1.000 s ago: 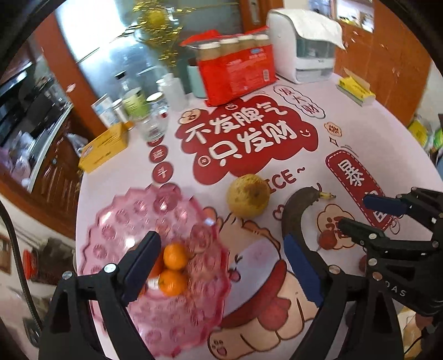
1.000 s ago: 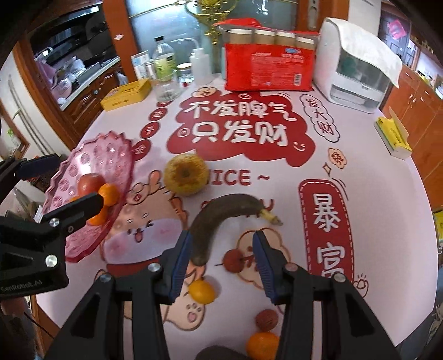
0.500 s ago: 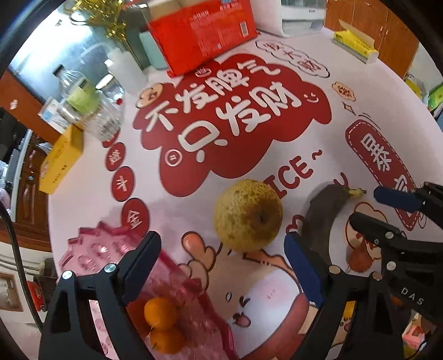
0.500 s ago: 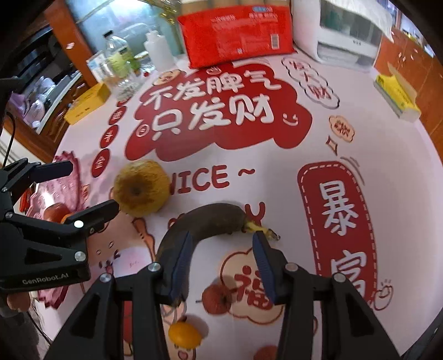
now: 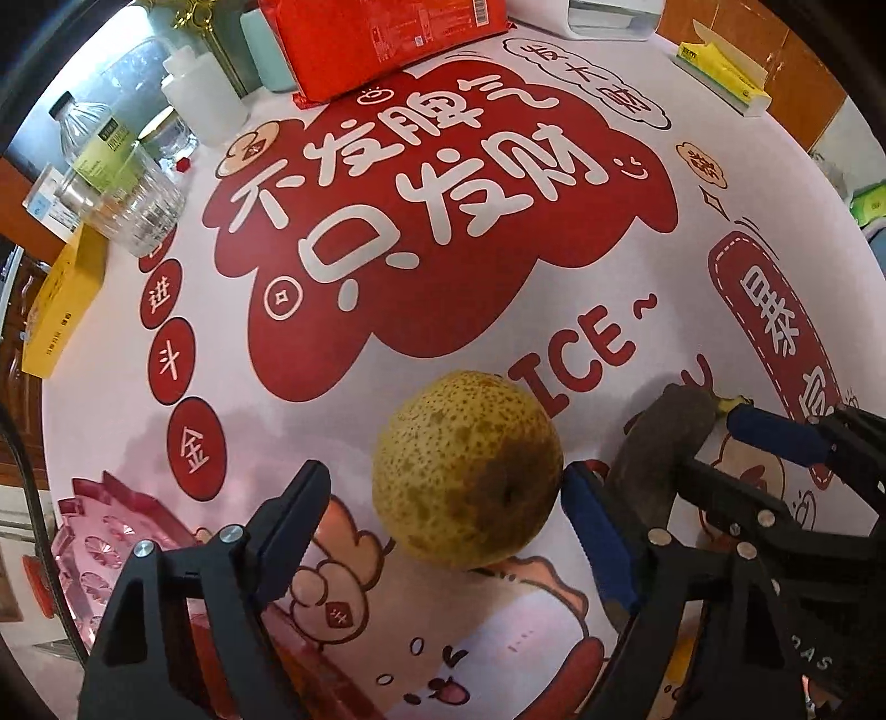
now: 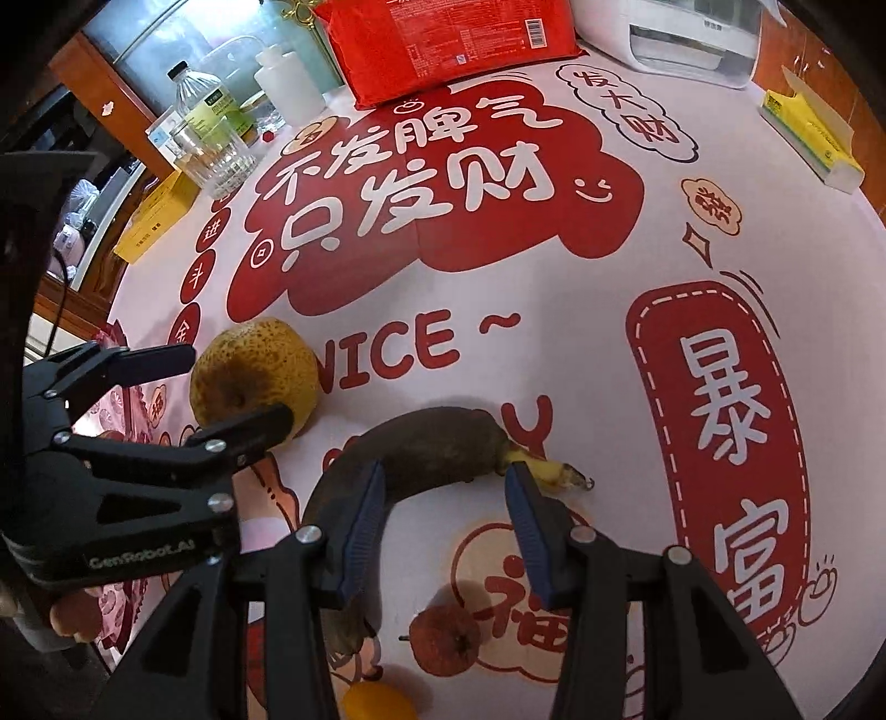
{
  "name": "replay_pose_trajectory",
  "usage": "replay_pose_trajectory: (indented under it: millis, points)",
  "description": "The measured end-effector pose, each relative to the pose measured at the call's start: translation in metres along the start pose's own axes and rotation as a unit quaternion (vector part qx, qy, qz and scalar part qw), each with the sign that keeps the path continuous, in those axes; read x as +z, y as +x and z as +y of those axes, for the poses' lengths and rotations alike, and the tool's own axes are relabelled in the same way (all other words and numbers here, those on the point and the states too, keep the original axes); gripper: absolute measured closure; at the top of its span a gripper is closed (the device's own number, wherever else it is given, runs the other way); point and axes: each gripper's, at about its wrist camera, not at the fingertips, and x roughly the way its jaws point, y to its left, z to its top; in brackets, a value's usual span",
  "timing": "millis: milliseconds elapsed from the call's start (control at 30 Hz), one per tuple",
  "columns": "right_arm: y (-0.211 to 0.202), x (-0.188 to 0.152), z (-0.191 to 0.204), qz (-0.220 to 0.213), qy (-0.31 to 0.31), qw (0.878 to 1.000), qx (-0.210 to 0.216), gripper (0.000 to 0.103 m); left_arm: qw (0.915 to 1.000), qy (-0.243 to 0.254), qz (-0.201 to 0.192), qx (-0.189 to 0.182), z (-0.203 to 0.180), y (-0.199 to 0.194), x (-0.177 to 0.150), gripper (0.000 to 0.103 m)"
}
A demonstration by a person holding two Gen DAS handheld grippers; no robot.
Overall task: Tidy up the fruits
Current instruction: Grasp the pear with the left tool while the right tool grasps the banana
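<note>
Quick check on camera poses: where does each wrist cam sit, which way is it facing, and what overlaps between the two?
Left wrist: on the left gripper, looking steeply down at the pear between its open fingers; the right gripper shows at right.
Right wrist: on the right gripper, looking steeply down at the dark banana, jaws astride it; the left gripper shows at left.
Shared: pear, banana, printed tablecloth, red package.

My right gripper's finger (image 6: 360, 526) hides the blackened banana's (image 6: 432, 443) lower curve; the pink fruit bowl (image 5: 105, 554) and small orange (image 6: 376, 703) run off frame.
</note>
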Motion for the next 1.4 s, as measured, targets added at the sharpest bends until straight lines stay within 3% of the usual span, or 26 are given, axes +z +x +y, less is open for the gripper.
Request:
replay_pose_trajectory:
  millis: [267, 733, 833, 1133, 1400]
  points:
    - [0.0, 0.002, 0.0, 0.001, -0.001, 1.0, 0.005, 0.057, 0.9999, 0.008, -0.005, -0.01, -0.006, 0.008, 0.002, 0.034]
    - [0.005, 0.002, 0.011, 0.022, 0.007, 0.999, 0.036, 0.056, 0.9983, -0.04, -0.043, -0.005, 0.016, -0.026, -0.012, 0.035]
    - [0.006, 0.003, 0.018, 0.024, 0.003, 0.999, 0.027, 0.047, 0.997, -0.049, -0.059, -0.002, 0.022, -0.042, -0.018, 0.035]
    - [0.02, 0.004, 0.043, 0.043, -0.007, 0.999, -0.027, 0.035, 0.9926, -0.075, -0.095, 0.011, 0.038, -0.083, -0.039, 0.035]
    - [0.035, 0.0, 0.068, 0.056, -0.026, 0.992, -0.112, 0.036, 0.9862, -0.107, -0.115, 0.053, 0.06, -0.109, -0.068, 0.035]
